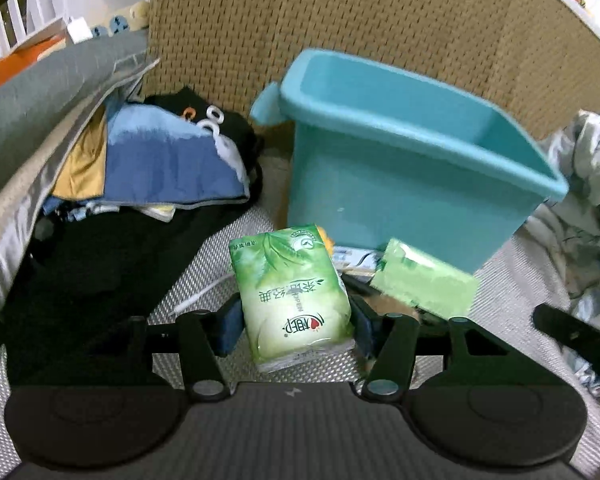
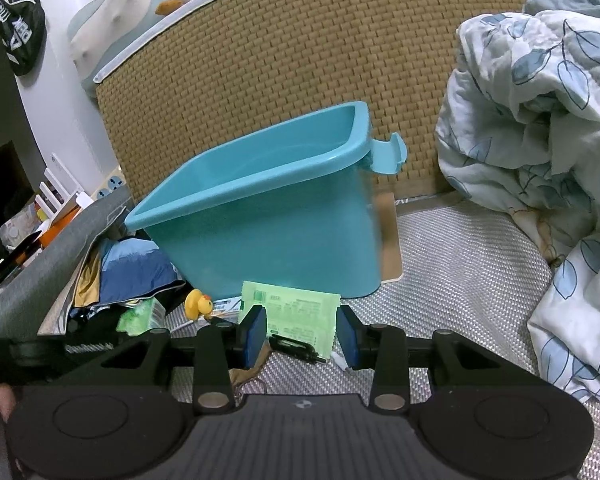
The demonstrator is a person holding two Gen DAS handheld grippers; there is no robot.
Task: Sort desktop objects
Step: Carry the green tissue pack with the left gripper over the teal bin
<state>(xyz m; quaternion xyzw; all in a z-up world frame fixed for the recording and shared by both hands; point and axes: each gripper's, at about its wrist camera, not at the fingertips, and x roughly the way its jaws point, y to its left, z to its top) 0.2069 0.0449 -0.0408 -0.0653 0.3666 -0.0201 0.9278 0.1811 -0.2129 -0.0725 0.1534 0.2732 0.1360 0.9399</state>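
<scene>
On the woven mat, just before the teal bin [image 1: 412, 168], the left gripper [image 1: 296, 320] clamps the green tissue pack [image 1: 292, 296], long axis pointing binward; the right gripper [image 2: 302, 334] seemingly pinches the flat green packet [image 2: 296, 314].

Green tissue pack [image 1: 296, 296] stands upright, printed face forward, clamped between the left jaws. A second green pack [image 2: 300, 314] sits between the right jaws, below the teal bin [image 2: 268, 216]. Yellow rubber duck [image 2: 198, 303] lies at the bin's base.
</scene>
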